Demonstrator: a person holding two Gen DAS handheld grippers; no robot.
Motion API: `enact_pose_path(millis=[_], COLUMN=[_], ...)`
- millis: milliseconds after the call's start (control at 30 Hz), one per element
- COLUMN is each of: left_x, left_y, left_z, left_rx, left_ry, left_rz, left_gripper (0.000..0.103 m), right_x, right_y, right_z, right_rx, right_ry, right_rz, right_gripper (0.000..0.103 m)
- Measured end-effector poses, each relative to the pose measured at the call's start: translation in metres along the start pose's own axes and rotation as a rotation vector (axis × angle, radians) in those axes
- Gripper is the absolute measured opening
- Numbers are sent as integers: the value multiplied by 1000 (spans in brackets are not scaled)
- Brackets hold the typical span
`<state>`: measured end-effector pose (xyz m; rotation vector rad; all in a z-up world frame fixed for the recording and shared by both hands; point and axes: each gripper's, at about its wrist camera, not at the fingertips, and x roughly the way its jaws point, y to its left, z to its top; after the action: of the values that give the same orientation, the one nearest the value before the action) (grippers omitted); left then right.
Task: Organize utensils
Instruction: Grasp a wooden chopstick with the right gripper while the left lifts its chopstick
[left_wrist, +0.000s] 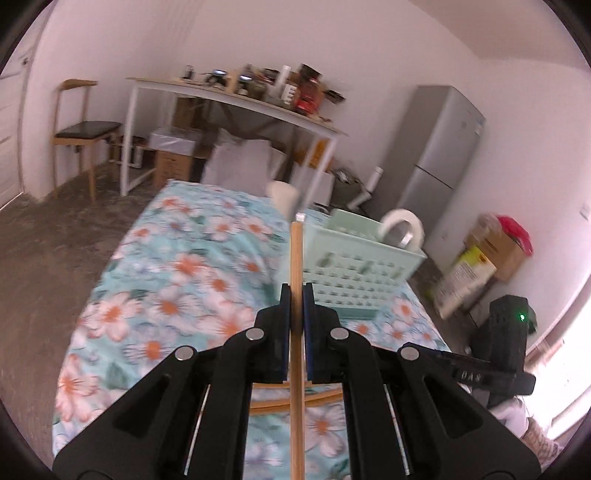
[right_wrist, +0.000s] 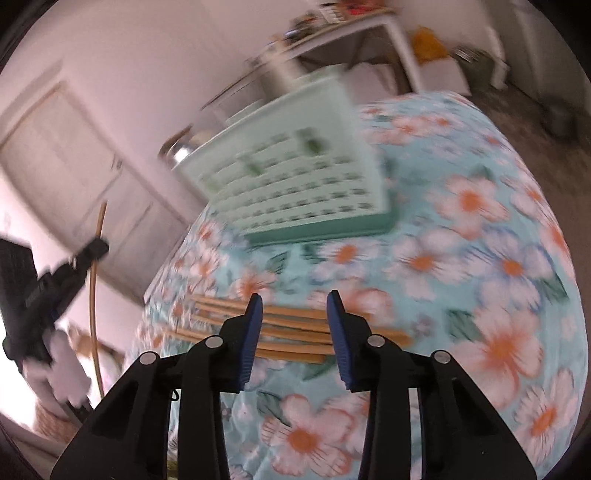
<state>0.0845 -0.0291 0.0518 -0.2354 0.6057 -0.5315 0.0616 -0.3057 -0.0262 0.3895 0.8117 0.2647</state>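
Between my left fingers (left_wrist: 295, 291), clenched tight, one chopstick (left_wrist: 296, 254) stands upright; my right fingers (right_wrist: 294, 301) hang released (nothing gripped) above the chopstick pile (right_wrist: 291, 332).

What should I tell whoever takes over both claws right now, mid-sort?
Left claw: shut on one wooden chopstick, lifted above the floral tablecloth.
Right claw: open, holding nothing, hanging over the loose chopstick pile on the cloth.
The mint-green perforated basket stands further along the table, beyond the pile.
Done: one chopstick picked up.
Left: probably drop it in the basket, then clear the pile. Whether any chopsticks are in the basket already cannot be seen.
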Motion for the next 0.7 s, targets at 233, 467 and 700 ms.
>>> enact_pose_path(millis=[233, 467, 700], left_x=[-19, -31, -35], left_y=[32, 50, 68], left_z=[-4, -6, -8], left_rx=[-53, -96, -128], left_ry=[-31, -62, -70], left_rz=[75, 113, 119], left_gripper=[6, 6, 6], right_x=[51, 101, 128], right_y=[69, 126, 147], right_z=[14, 19, 15], right_rx=[-328, -605, -715], right_ry=[108, 223, 309], right_rz=[30, 36, 26], right_gripper=[21, 21, 18])
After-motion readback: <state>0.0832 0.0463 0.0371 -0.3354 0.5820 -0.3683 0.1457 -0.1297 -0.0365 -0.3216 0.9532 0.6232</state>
